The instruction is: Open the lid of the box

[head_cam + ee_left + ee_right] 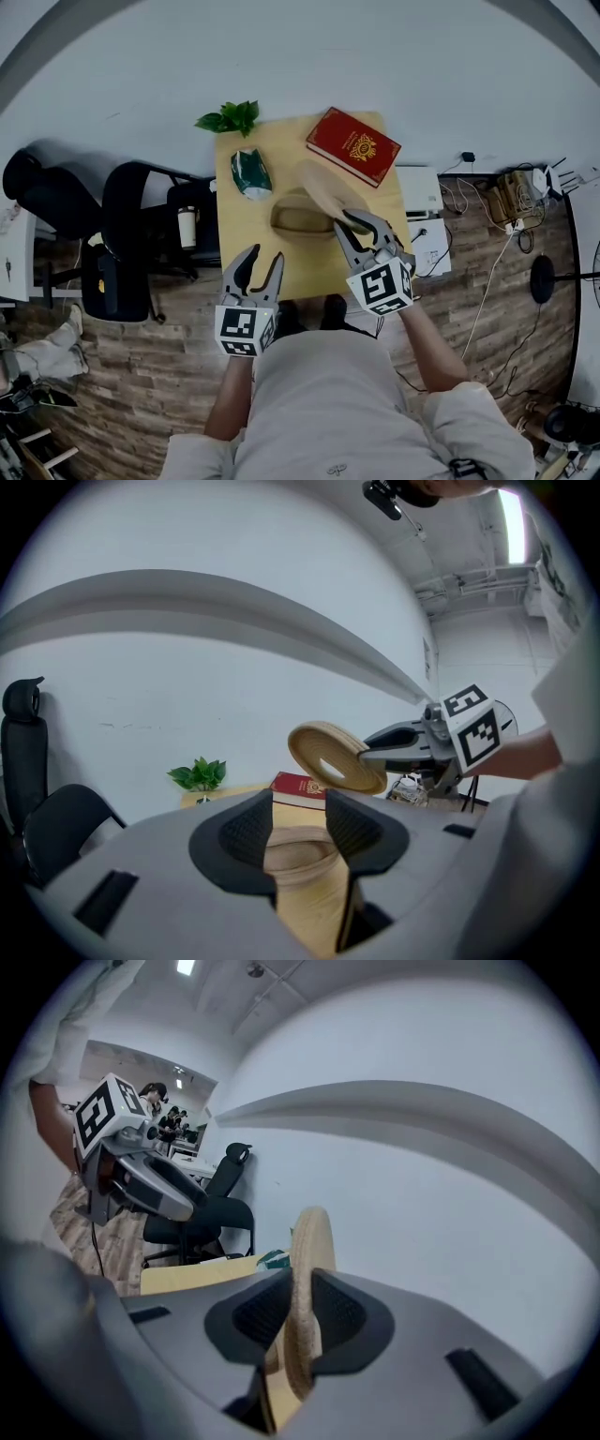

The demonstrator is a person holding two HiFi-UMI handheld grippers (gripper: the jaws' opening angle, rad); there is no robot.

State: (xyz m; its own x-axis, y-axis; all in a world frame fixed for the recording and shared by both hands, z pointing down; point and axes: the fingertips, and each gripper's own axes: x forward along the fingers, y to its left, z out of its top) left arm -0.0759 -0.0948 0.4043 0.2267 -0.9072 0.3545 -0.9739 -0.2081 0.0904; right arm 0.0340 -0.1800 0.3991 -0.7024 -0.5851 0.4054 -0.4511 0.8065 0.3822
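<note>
Right gripper jaws pinch one round woven tan lid; left gripper jaws gape empty near one oval woven tan box.

In left gripper view, box shows only btwn fingers of left gripper; rest hidden behind them. Book past fingertips: cover print too small. Lid bottom hidden below right gripper fingers.

Bright, even indoor light; ceiling strip light glares; strong fisheye bending, dark vignetted corners.
</note>
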